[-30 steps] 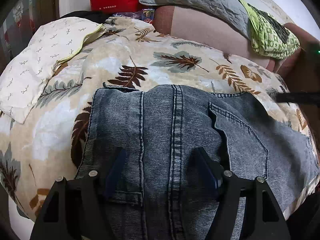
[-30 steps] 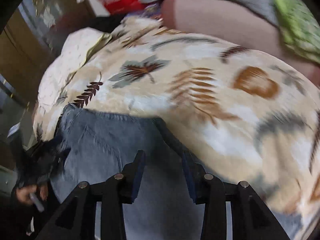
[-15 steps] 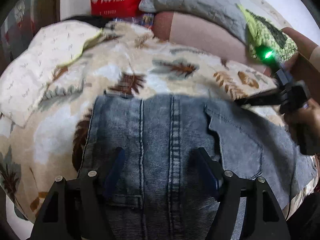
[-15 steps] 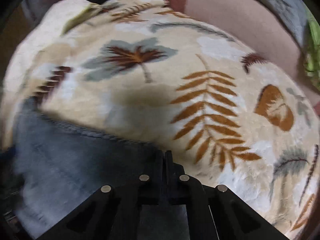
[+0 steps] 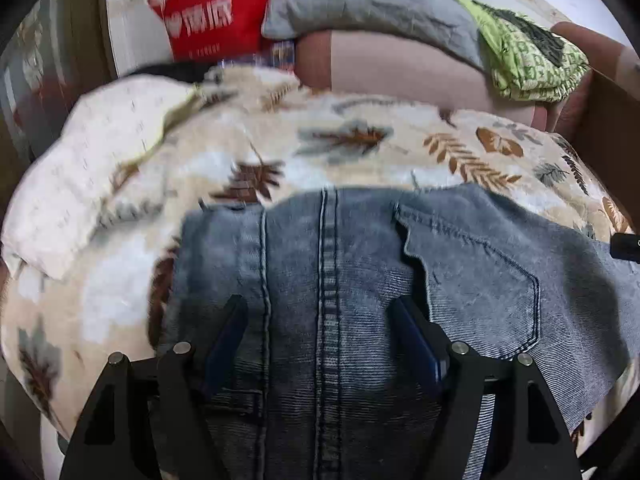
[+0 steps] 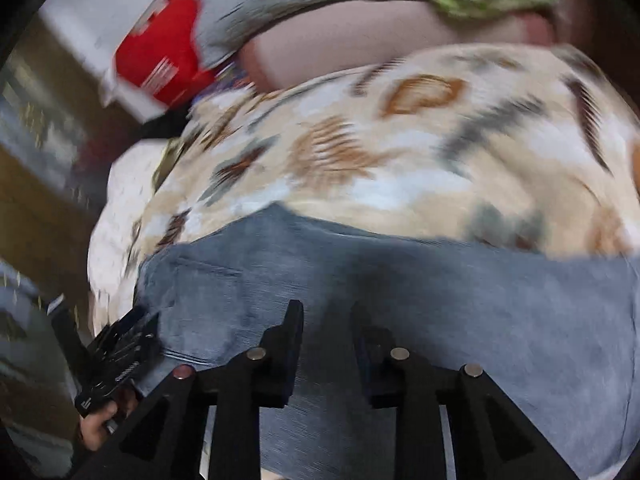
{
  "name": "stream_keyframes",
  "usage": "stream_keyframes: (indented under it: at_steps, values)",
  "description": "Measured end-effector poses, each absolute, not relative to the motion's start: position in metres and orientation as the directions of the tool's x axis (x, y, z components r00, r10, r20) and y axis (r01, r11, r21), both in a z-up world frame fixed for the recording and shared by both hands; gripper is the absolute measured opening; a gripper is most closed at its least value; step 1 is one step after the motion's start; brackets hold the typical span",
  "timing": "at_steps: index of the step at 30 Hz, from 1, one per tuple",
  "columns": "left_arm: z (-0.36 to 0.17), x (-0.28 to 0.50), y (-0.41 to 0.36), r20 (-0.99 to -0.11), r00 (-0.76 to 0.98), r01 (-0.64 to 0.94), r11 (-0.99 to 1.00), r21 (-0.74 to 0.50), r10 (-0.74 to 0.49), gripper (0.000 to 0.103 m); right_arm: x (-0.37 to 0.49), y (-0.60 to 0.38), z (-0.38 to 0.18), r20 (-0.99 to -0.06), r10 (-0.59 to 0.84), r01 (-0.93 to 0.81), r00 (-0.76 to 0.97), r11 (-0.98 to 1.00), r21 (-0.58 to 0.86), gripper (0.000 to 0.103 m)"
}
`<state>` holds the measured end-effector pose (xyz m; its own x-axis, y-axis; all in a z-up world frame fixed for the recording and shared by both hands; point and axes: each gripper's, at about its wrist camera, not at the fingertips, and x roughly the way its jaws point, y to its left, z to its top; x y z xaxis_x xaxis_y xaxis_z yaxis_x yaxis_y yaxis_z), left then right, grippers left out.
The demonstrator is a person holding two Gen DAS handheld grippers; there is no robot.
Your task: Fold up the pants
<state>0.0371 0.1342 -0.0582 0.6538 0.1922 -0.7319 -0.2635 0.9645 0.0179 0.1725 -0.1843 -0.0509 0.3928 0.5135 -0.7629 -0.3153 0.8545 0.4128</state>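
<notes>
Grey-blue jeans point(image 5: 360, 280) lie flat on a leaf-print blanket point(image 5: 360, 152), back pocket and centre seam facing up. My left gripper point(image 5: 320, 308) hovers open over the seam near the waistband, one finger on either side and nothing pinched. The right wrist view is blurred by motion. There the jeans point(image 6: 440, 300) spread beneath my right gripper point(image 6: 326, 312), whose jaws are opening with a narrow gap and no cloth visibly caught between them. The left gripper point(image 6: 120, 352) and the hand holding it show at the lower left. A black bit of the right gripper point(image 5: 626, 246) peeks in at the right edge.
A white pillow point(image 5: 92, 168) lies left of the jeans. Behind the blanket are a red bag point(image 5: 208, 12), a grey pillow point(image 5: 368, 0), a green patterned cloth point(image 5: 528, 60) and a pink cushion point(image 5: 400, 68). A brown box side point(image 5: 608, 120) stands at the right.
The right gripper was shut at the jeans' top edge half a second ago. It now has parted jaws and has swung back over the denim. The left gripper stays open in nearly the same place.
</notes>
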Motion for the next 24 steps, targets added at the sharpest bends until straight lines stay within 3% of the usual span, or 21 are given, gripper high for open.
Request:
stream_keyframes:
  at_steps: [5, 9, 14, 17, 22, 23, 24]
  values:
    - [-0.034, 0.023, 0.121, -0.672, 0.715, -0.244, 0.97, 0.022, 0.195, 0.076, 0.193, -0.295, -0.078, -0.753, 0.473, -0.007, 0.457, 0.849, 0.529, 0.028]
    - [-0.03, 0.017, 0.11, -0.686, 0.706, -0.225, 0.974, 0.018, 0.175, 0.076, 0.21, -0.354, -0.101, -0.749, 0.506, 0.123, 0.428, 0.788, 0.603, 0.029]
    - [-0.035, 0.023, 0.083, -0.712, 0.685, -0.159, 0.985, 0.059, 0.154, 0.076, 0.242, -0.383, -0.123, -0.661, 0.603, 0.154, 0.447, 0.676, 0.721, 0.028]
    - [-0.034, 0.022, 0.07, -0.707, 0.696, -0.122, 0.991, 0.052, 0.123, 0.076, 0.221, -0.384, -0.099, -0.691, 0.526, 0.11, 0.496, 0.751, 0.651, 0.029]
    - [-0.049, 0.028, 0.063, -0.737, 0.667, -0.079, 0.994, 0.08, 0.112, 0.079, 0.163, -0.402, -0.084, -0.678, 0.515, 0.123, 0.525, 0.742, 0.659, 0.032]
    - [-0.06, 0.033, 0.065, -0.759, 0.639, -0.079, 0.993, 0.092, 0.121, 0.079, 0.151, -0.406, -0.083, -0.674, 0.505, 0.124, 0.539, 0.744, 0.656, 0.041]
    - [-0.073, 0.039, 0.067, -0.79, 0.6, -0.077, 0.992, 0.102, 0.128, 0.079, 0.142, -0.408, -0.085, -0.687, 0.478, 0.14, 0.547, 0.757, 0.638, 0.066]
